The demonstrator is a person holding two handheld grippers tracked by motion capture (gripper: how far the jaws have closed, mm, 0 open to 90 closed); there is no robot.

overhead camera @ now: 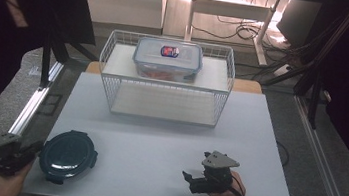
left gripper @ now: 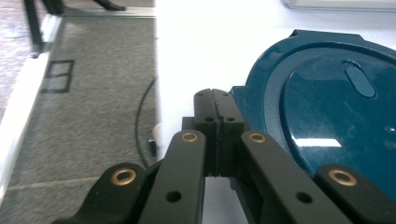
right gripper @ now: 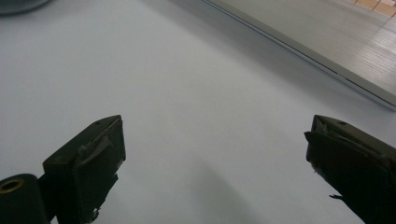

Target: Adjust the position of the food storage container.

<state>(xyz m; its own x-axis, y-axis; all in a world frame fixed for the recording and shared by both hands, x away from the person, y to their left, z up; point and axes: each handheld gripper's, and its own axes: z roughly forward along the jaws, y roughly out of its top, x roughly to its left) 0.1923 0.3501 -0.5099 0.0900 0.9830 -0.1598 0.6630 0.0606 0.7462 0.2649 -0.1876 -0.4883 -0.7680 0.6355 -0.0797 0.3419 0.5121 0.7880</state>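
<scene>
A round dark-teal lid (overhead camera: 67, 155) lies flat on the white board (overhead camera: 169, 127) near its front left corner. My left gripper (overhead camera: 35, 150) sits just left of the lid at the board's edge. In the left gripper view its jaws (left gripper: 215, 100) are pressed together with nothing between them, and the lid (left gripper: 327, 112) lies right beside them. My right gripper (overhead camera: 188, 176) rests on the board at the front right, pointing left. Its two black jaws stand wide apart over bare board (right gripper: 210, 93) in the right gripper view.
A white wire basket (overhead camera: 166, 77) stands at the back middle of the board. A clear lidded food box (overhead camera: 168, 58) with a blue rim sits on the basket's upper shelf. Grey carpet and a metal rail (overhead camera: 30, 105) run along the left side.
</scene>
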